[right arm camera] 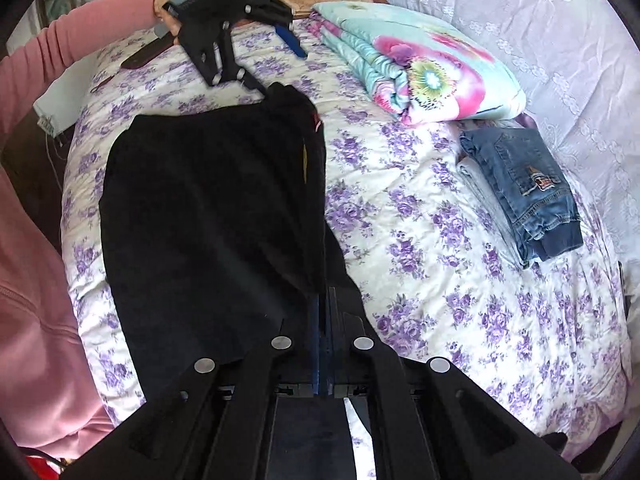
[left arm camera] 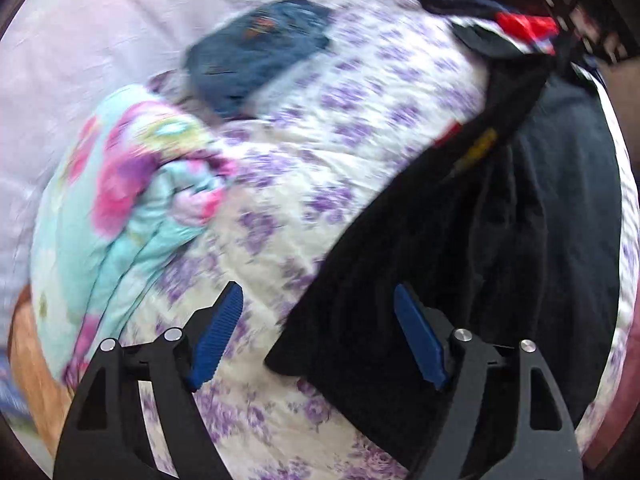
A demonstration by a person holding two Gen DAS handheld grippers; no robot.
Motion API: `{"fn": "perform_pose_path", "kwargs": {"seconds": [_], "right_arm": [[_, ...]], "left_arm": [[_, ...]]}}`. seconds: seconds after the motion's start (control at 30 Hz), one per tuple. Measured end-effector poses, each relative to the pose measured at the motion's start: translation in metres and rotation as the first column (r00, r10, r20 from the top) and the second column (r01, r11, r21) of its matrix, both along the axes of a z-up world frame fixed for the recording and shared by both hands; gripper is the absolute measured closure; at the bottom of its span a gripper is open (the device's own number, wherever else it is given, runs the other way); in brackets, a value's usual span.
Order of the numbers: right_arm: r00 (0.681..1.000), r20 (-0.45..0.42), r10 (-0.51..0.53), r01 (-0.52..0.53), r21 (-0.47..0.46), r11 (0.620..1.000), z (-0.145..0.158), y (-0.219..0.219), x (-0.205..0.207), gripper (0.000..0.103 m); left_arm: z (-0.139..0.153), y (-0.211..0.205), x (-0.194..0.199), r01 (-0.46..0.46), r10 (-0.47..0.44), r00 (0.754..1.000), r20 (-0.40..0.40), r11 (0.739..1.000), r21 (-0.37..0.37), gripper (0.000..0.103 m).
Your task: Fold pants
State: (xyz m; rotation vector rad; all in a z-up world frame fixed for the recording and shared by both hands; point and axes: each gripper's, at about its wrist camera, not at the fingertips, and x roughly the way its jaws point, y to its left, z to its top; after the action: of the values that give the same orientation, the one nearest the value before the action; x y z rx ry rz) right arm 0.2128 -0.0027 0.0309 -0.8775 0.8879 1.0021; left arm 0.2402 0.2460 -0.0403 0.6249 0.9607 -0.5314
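Black pants [right arm camera: 208,208] lie lengthwise on the purple-flowered bedsheet [right arm camera: 440,280]. My right gripper [right arm camera: 324,308] is shut on their near edge, and the cloth rises from the bed to its blue pads. In the left wrist view the black pants [left arm camera: 440,260] run from the lower middle up to the right. My left gripper [left arm camera: 320,336] is open just above their corner, and its blue pads [left arm camera: 218,336] do not press the cloth. From the right wrist view, the left gripper [right arm camera: 276,64] hovers at the pants' far corner, held by a hand in a pink sleeve [right arm camera: 60,40].
Folded blue jeans [right arm camera: 520,192] [left arm camera: 260,52] lie at the bed's right side. A folded floral blanket [right arm camera: 420,68] [left arm camera: 132,200] sits beyond them. Pale lace fabric [right arm camera: 560,40] hangs behind the bed. The person's pink top [right arm camera: 36,320] fills the left edge.
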Motion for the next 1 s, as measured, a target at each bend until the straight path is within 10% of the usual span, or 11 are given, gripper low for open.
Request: {"fn": "perform_pose_path", "kwargs": {"seconds": [0.07,0.1,0.13,0.33,0.6,1.0], "right_arm": [[1.0,-0.003,-0.015,0.015,0.017,1.0,0.001,-0.003,0.006,0.1],[1.0,-0.004,-0.023,0.023,0.023,0.999,0.001,-0.003,0.007,0.1],[1.0,-0.003,-0.028,0.029,0.029,0.999,0.001,-0.003,0.008,0.1],[0.999,0.017,-0.038,0.037,0.047,0.998,0.005,-0.007,0.001,0.1],[0.998,0.047,0.03,-0.032,0.039,0.999,0.014,-0.017,-0.078,0.1],[0.99,-0.121,0.067,-0.067,0.0,0.998,-0.104,-0.026,-0.16,0.1]], "left_arm": [[-0.008,-0.003,0.019,0.016,-0.019,0.997,-0.08,0.999,-0.03,0.043],[-0.013,-0.004,0.027,0.012,-0.019,0.99,-0.14,0.999,-0.051,0.084],[-0.021,-0.004,0.036,-0.004,-0.007,0.979,-0.206,0.998,-0.056,0.1],[-0.01,-0.006,0.014,0.027,-0.028,0.99,-0.138,1.0,-0.011,0.1],[0.049,-0.002,-0.107,0.039,-0.036,0.997,0.071,0.998,-0.054,0.1],[-0.052,-0.026,-0.209,0.067,-0.069,0.997,-0.041,0.996,-0.062,0.1]]}}
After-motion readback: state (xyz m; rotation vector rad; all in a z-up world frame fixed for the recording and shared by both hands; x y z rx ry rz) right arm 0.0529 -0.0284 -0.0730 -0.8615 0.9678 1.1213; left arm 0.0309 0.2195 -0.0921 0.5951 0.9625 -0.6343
